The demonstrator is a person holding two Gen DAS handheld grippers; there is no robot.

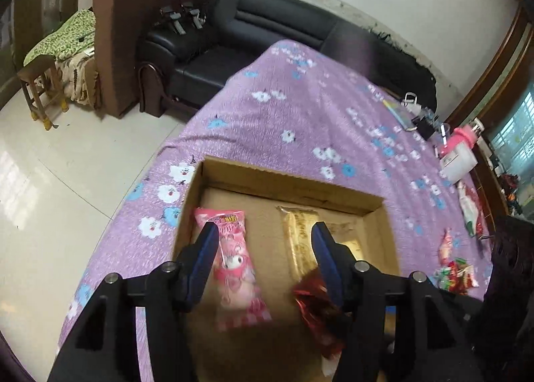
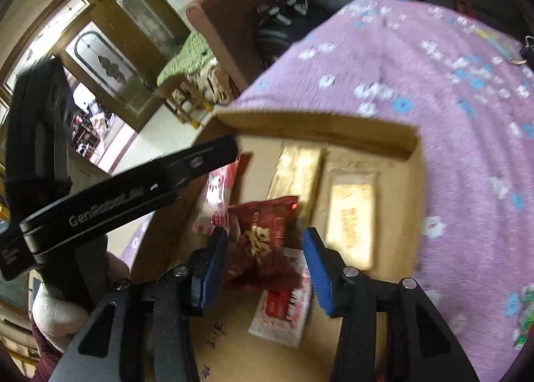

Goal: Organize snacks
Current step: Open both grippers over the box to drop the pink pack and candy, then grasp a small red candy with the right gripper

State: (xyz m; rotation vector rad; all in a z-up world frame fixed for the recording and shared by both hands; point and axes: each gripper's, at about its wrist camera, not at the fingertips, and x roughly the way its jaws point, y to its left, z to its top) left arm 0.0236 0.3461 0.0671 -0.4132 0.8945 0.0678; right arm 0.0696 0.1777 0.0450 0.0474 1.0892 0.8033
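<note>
purple flowered cloth (image 1: 300, 121) over the table, cardboard box (image 1: 293, 181), loose snack packets (image 1: 455, 273), pink bottle (image 1: 462, 135)

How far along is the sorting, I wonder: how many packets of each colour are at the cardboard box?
Pink packet: 1
Gold packets: 2
Dark red packet: 1
White-and-red packet: 1
Total: 5

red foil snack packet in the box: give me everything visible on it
The red foil packet is a small crinkled pouch of shiny dark-red film with gold print, partly blurred. It sits inside the cardboard box, between the spread fingers of the right claw; whether they touch it is unclear. It overlaps a white-and-red packet and lies near a gold-wrapped bar. The left wrist view shows it by the left claw's right finger.
</note>
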